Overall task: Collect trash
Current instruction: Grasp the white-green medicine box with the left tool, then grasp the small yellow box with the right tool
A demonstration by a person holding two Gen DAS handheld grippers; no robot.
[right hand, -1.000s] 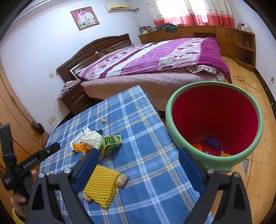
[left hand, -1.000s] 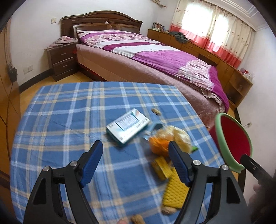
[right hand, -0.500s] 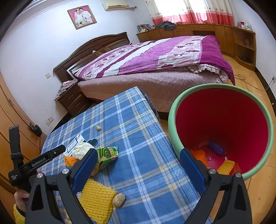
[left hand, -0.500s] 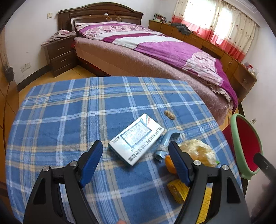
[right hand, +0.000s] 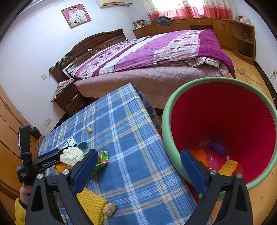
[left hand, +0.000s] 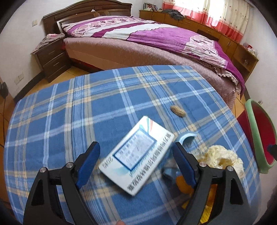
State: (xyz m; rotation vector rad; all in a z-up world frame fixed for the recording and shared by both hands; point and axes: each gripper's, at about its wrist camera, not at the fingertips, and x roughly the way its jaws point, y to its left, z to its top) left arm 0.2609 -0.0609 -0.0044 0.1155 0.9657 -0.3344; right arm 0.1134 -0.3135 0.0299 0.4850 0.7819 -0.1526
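The left gripper (left hand: 135,161), jaws wide and just opening further, straddles the white box (left hand: 136,159) (untouched) on the checked tablecloth (left hand: 69,112); the right gripper (right hand: 138,173) gapes empty beside the red bin (right hand: 223,121)

Daylight, bright — it comes through the curtained window (left hand: 230,15) at the far wall, which blows out to white. Shadows on the checked cloth (left hand: 69,121) are soft. The white box (left hand: 136,159) is motion-blurred, its print smeared. Strong fisheye bending — dark vignette in all corners of both views.
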